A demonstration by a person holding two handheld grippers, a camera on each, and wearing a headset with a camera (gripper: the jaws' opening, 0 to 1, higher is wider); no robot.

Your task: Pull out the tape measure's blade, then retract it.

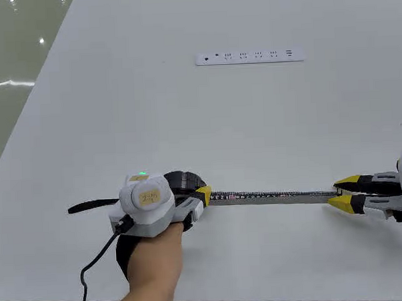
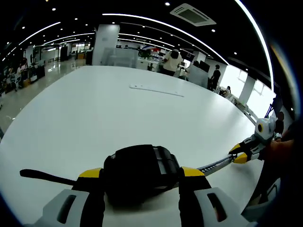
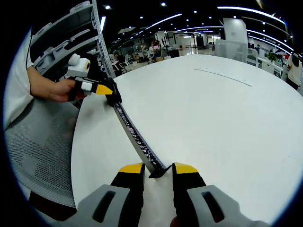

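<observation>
**Pulled-out tape measure, seen from the head and from both grippers.** The white surface point(image 1: 119, 114) carries a white power strip point(image 1: 249, 56) at its far side, well apart from the work.

Near the front edge, the left hand-held gripper point(image 2: 142, 172) has its two yellow-tipped jaws closed on either side of the black tape measure point(image 2: 141, 174). The case sits squarely between them and rests on the surface. A black wrist strap point(image 2: 47, 177) trails from the case to the left, lying flat. In the head view a black cable point(image 1: 99, 258) hangs from the back of this gripper, beside the person's forearm.

The blade point(image 1: 273, 197) runs out of the case toward the right hand-held gripper point(image 1: 340, 194) in a straight line, low along the surface, with its printed scale facing up.

In the right gripper view, the blade point(image 3: 137, 137) leads from the left hand-held gripper point(image 3: 102, 89) down to its hooked end point(image 3: 158, 171). That end lies between the right gripper's yellow tips. The jaws stand only a little apart, slightly wider than the blade. Whether they actually press on the hook cannot be told.

In the left gripper view — looking across the surface — the right hand-held gripper point(image 2: 244, 153) appears at the blade's far end, and people stand in the office behind.
</observation>
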